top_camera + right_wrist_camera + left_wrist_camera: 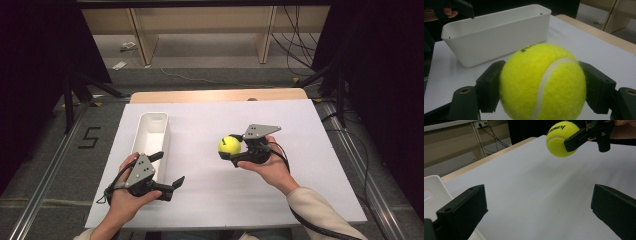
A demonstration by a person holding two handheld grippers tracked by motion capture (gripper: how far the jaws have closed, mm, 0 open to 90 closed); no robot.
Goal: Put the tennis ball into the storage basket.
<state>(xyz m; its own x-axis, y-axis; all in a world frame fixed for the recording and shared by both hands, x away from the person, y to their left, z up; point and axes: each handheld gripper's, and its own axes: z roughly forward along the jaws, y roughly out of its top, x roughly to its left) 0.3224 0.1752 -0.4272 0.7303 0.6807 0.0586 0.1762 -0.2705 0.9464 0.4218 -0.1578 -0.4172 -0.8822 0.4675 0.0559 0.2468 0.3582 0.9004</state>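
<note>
While the left gripper rests near the front left of the white table with its jaws spread wide and nothing between them, the tennis ball sits well off to its right, clamped in the right gripper. In the left gripper view the two black jaws stand far apart at the bottom corners, bare tabletop between them, and the ball hangs above the table at the upper right, with one jaw of the right gripper pressed on its side.

Between the two grippers lies open white surface; nothing stands on it. Just beside the left gripper, running away along the left part of the table, is a long white bin; its near end lies next to the hand holding that gripper. What shows of its inside in the high view is bare, though the near end is partly hidden by the gripper.

In the right gripper view the ball is pinched squarely between both jaws, one pad on each side, its white seam curving down the front. Beyond it stands the bin, its long wall facing the camera, apart from the ball. The left gripper's dark jaw shows past the bin's far end.
</note>
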